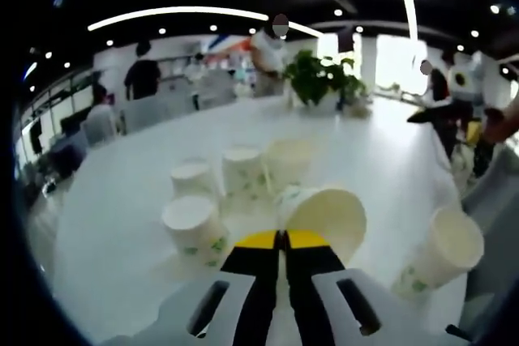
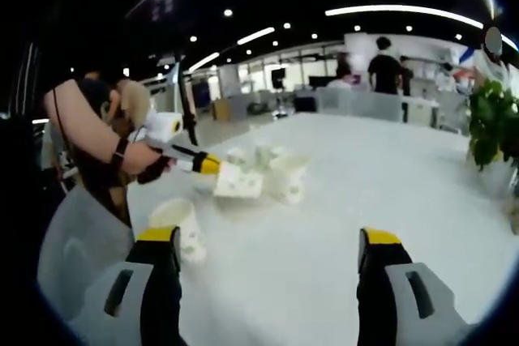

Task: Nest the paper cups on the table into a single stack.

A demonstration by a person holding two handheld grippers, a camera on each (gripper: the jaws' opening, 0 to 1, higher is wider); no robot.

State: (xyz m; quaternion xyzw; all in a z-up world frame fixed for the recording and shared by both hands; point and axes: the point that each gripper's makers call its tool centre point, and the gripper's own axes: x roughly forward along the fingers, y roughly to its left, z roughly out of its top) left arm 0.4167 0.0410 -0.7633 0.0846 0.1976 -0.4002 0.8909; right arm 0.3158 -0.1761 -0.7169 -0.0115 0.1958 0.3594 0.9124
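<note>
My left gripper (image 1: 281, 239) is shut on the rim of a white paper cup (image 1: 326, 216), which tilts with its mouth toward the camera. Just beyond it, several more paper cups stand on the white table (image 1: 381, 160): one near left (image 1: 193, 224) and three in a row behind (image 1: 243, 169). A single cup (image 1: 442, 253) stands apart at the right. In the right gripper view the left gripper (image 2: 203, 164) holds that cup (image 2: 238, 182) above the cluster (image 2: 284, 177). My right gripper (image 2: 269, 237) is open, nothing between its jaws, with one cup (image 2: 182, 226) beside its left jaw.
A potted plant (image 1: 324, 77) stands at the table's far end, also at the right edge (image 2: 491, 119) of the right gripper view. A person's arm (image 2: 89, 127) reaches in from the left. People and chairs are in the background. Bare tabletop (image 2: 389, 176) stretches ahead of the right gripper.
</note>
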